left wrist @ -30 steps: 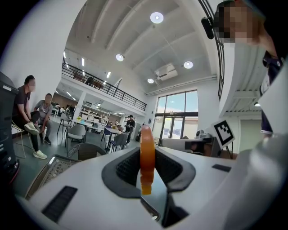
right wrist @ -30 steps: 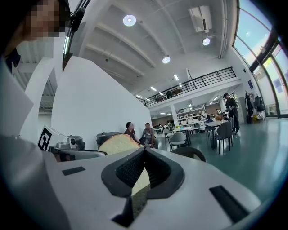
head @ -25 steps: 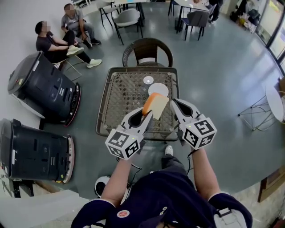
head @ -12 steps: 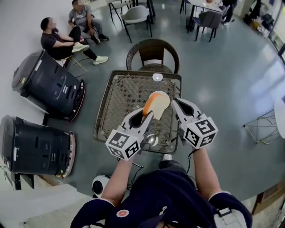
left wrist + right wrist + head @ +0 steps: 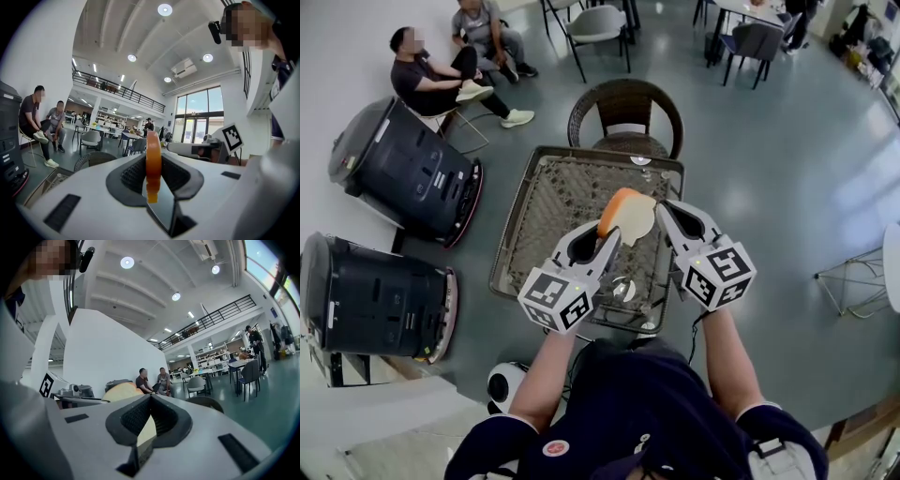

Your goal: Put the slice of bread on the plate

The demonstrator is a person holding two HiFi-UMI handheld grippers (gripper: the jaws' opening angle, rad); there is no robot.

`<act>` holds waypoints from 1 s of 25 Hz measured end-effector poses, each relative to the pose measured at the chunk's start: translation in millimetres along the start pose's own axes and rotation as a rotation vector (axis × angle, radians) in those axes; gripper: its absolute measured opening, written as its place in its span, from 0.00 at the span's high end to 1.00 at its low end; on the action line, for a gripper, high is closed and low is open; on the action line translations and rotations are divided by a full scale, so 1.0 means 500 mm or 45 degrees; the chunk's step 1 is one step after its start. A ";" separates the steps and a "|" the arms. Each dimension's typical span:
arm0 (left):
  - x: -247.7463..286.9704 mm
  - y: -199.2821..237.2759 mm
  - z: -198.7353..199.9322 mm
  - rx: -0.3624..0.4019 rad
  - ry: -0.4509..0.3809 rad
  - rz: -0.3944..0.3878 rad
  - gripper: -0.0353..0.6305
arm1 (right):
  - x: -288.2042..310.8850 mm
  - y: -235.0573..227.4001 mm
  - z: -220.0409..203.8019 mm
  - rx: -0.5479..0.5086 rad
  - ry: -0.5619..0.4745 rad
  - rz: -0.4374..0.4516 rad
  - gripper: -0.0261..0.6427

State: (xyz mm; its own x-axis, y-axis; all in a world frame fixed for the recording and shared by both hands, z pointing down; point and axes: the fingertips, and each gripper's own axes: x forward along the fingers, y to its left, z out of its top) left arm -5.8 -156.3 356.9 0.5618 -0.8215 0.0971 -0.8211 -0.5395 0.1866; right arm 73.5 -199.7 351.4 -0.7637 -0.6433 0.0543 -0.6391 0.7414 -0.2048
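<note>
The person is holding both grippers out over the worktop (image 5: 546, 202), a square wicker-framed table with a dark rim. The left gripper (image 5: 607, 235) is pinching the bread (image 5: 628, 214) at its lower edge. Its jaws are pressed onto the two faces of the slice, which is standing upright and edge-on in the left gripper view, orange crust toward the camera. In the head view the bread is hanging over the worktop just right of centre, its pale face turned toward 3 o'clock and its crust along the 10 o'clock side. The right gripper (image 5: 666, 210) is sitting just beside the bread at 3 o'clock, pointing the same way as the left. Its jaws are drawn together at the tips with nothing gripped, and whether they are touching the slice cannot be told. A small white disc (image 5: 639, 160) is lying on the worktop at its 12 o'clock edge. A wicker chair (image 5: 625, 101) is standing beyond that edge. Two black machines (image 5: 401, 173) are standing on the floor at 9 o'clock, and two people (image 5: 441, 80) are sitting at 11 o'clock.
</note>
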 end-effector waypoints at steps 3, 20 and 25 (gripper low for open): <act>0.006 -0.001 0.002 0.003 0.010 -0.010 0.81 | 0.001 -0.010 0.002 0.005 -0.003 -0.013 0.95; 0.017 0.067 0.009 -0.013 0.026 -0.234 0.81 | 0.029 0.008 0.002 -0.005 -0.016 -0.248 0.95; 0.022 0.090 0.010 -0.014 0.029 -0.273 0.81 | 0.038 0.011 -0.002 0.018 -0.023 -0.291 0.95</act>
State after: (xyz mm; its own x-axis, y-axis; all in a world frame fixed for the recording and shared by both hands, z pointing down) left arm -37.3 -190.5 361.3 0.7257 -0.6838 0.0762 -0.6816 -0.6992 0.2159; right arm 55.1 -207.7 352.1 -0.5974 -0.7976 0.0837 -0.7938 0.5733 -0.2032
